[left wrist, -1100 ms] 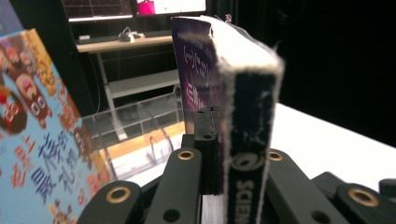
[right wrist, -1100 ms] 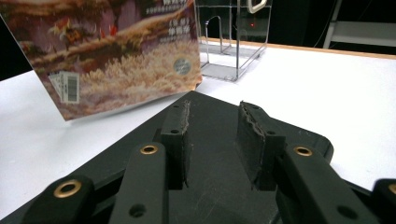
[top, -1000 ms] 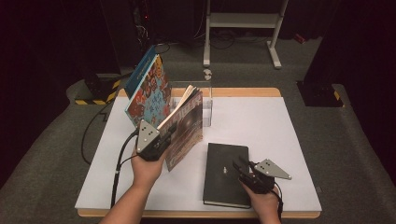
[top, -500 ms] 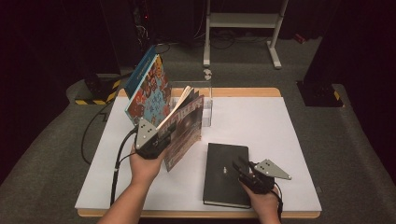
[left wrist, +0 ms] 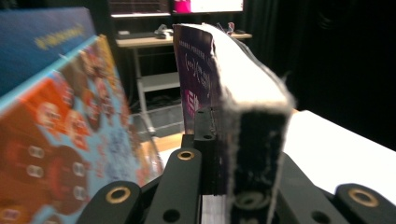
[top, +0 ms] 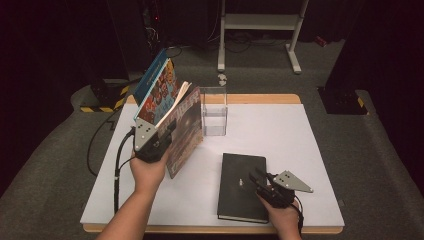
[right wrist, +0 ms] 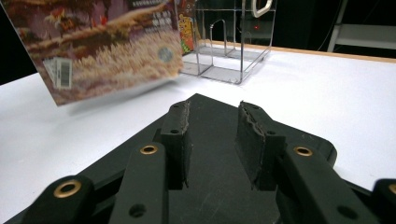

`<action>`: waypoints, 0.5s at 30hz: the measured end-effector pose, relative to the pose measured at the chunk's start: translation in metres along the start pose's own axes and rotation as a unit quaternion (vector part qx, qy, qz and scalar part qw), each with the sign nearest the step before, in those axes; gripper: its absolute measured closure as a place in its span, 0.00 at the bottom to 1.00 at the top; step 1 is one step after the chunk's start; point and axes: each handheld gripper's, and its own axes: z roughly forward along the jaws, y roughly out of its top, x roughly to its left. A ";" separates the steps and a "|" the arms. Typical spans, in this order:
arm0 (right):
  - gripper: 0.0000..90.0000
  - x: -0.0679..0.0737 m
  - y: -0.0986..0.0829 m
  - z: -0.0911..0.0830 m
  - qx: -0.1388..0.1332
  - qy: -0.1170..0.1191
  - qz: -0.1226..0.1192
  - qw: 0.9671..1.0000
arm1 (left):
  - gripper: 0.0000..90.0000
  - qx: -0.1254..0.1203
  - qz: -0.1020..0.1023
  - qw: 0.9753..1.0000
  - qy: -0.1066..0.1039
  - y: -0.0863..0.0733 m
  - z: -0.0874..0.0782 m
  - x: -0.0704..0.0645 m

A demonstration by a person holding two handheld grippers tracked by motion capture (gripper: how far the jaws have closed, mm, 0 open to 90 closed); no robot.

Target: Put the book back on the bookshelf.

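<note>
- Slippage is the main risk: the left gripper [top: 159, 141] pinches the paperback [top: 184, 131] by one lower corner only, jaws clamped on its thick page block, so the weight hanging out past the pinch could, I judge, twist the book loose or let its pages fan open.
- Collision looks possible too: the paperback hangs tilted above the white table [top: 310, 150], just beside the blue picture book [top: 156, 89] at its 10 o'clock and near the clear acrylic stand [top: 214, 111] at its 2 o'clock; a careless swing could knock either over.
- Tearing is a lesser worry, since the jaw edges bite into soft paper.
- Left hand [top: 148, 172]: raised off the table at about 9 o'clock from the table's centre, forearm coming in from 6 o'clock, gripper pointing up and away.
- Right gripper [top: 260, 181]: low at 5 o'clock, resting over the black notebook [top: 240, 172], which lies flat; its jaws stand spread, holding nothing.
</note>
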 end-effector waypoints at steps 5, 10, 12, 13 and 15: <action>0.71 -0.002 0.000 -0.001 0.002 0.000 -0.004 1.000 | 0.94 -0.011 0.000 1.000 0.012 0.007 0.003 0.003; 0.70 -0.004 -0.001 0.000 0.005 -0.003 0.000 1.000 | 0.93 -0.013 -0.003 1.000 0.013 0.011 0.011 0.002; 0.70 -0.004 -0.001 0.000 0.005 -0.003 0.001 1.000 | 0.94 -0.011 -0.003 1.000 0.016 0.012 0.015 0.002; 0.70 -0.004 -0.001 -0.001 0.004 -0.003 0.000 1.000 | 0.94 -0.011 -0.006 1.000 0.018 0.013 0.017 0.002; 0.70 -0.004 -0.002 0.000 0.006 -0.003 0.000 1.000 | 0.93 -0.014 -0.010 1.000 0.024 0.013 0.020 0.003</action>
